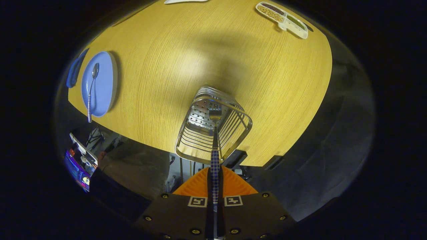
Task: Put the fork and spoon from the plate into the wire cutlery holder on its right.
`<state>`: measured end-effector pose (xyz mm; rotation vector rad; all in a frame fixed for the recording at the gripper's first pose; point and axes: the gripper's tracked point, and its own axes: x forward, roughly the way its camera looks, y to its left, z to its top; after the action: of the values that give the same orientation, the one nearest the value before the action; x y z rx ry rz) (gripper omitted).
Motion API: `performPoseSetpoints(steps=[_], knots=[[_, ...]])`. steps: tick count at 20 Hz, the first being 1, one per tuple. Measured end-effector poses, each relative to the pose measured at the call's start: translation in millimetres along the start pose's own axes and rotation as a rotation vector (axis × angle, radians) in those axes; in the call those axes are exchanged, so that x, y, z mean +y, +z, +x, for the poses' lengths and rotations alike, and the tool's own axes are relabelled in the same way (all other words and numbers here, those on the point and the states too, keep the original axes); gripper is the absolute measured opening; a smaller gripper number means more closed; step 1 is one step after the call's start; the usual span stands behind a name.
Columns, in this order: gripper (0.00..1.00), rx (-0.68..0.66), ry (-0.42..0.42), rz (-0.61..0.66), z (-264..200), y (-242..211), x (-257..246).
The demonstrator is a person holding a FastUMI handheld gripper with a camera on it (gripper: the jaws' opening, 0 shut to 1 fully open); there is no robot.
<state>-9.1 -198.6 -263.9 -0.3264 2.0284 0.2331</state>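
Directly at 12 o'clock from the hand-held gripper [215, 186], the fork [215, 156] runs lengthwise along the finger axis, its checked handle pinched between both fingers and its head already inside the wire cutlery holder [213, 125]. Judged from this alignment, the coming move is a straight release downward. Toward 10 o'clock, well apart, the spoon [91, 88] lies on the blue plate [106, 80], its bowl pointing away, on the desk [200, 50].
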Motion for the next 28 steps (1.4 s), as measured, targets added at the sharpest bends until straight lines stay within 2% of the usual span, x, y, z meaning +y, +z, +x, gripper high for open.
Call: performPoseSetpoints(steps=[4,5,8,14,18,22,25,28], knots=[[0.07,-0.005,-0.013,0.009,-1.1,0.2,-0.9],[0.10,-0.007,-0.017,0.012,-3.1,0.9,-2.1],[0.11,-0.030,-0.032,0.020,-6.6,0.4,-3.3],[0.11,-0.070,0.008,0.057,-10.2,2.3,0.9],[0.27,-0.090,0.014,0.076,-14.0,0.5,0.7],[0.27,-0.126,0.000,0.069,-27.7,-5.9,5.9],[0.27,-0.175,-0.016,0.055,-42.1,-2.4,25.8],[0.27,-0.233,0.001,0.038,-55.0,8.9,69.0]])
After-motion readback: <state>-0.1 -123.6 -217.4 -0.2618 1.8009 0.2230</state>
